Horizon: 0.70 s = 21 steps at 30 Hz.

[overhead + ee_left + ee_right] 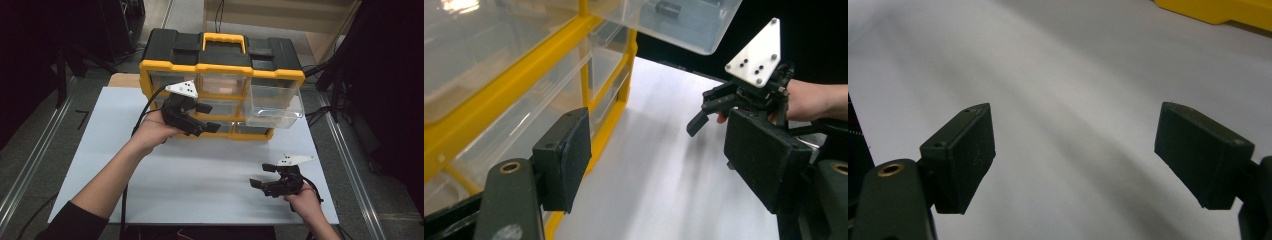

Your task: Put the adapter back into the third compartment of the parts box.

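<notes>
A yellow and black organizer (220, 67) with clear drawers stands at the back of the white table (200, 180). Its upper right drawer (275, 105) is pulled far out. My left gripper (208, 117) is open just in front of the middle drawers, with nothing between its pads. In the left gripper view my left gripper (659, 155) has the organizer's yellow frame (524, 75) close on its left and the pulled-out drawer (664, 20) above. My right gripper (261, 175) is open low over the table's front right, holding nothing; in its own view my right gripper (1075, 150) hangs over bare white table.
The organizer's carry handle (223, 39) sits on its black top. A yellow corner of the organizer (1218, 10) lies far off in the right gripper view. The right hand's gripper (734, 100) is seen ahead in the left gripper view. Metal rails (30, 165) flank the table.
</notes>
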Motion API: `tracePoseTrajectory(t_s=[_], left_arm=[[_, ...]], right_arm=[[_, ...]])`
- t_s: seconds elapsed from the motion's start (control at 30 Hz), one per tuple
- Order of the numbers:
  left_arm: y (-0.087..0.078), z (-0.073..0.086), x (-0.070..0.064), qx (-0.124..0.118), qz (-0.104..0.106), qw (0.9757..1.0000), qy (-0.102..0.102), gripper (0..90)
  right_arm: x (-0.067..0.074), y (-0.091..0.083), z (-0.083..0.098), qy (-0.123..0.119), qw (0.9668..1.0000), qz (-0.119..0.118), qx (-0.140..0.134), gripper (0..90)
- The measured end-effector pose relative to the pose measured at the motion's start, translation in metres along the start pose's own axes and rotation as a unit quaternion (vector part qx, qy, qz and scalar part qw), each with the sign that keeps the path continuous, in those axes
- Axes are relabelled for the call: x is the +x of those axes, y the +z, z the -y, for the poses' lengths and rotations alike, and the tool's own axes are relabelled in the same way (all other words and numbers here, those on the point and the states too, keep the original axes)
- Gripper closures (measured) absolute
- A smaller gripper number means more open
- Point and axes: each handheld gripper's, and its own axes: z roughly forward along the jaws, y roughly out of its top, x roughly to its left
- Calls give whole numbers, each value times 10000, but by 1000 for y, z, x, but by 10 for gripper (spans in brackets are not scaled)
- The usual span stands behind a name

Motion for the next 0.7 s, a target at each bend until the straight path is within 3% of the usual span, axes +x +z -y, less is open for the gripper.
tracePoseTrajectory(t_s=[0.37, 0.53, 0.63, 0.7], left_arm=[[5, 30, 2, 36, -44, 9997, -232, 283], [8, 46, 1, 37, -150, 9994, -311, 283], [10, 57, -3, -55, -339, 9991, -265, 284], [12, 63, -5, -73, -338, 9991, -250, 283]], right_arm=[[0, 0, 0, -3, 10000, -7, -26, 147], [0, 0, 0, 14, 10000, 2, -6, 147], [-1, 0, 0, 26, 10000, 11, 4, 147], [0, 0, 0, 23, 10000, 0, -2, 147]])
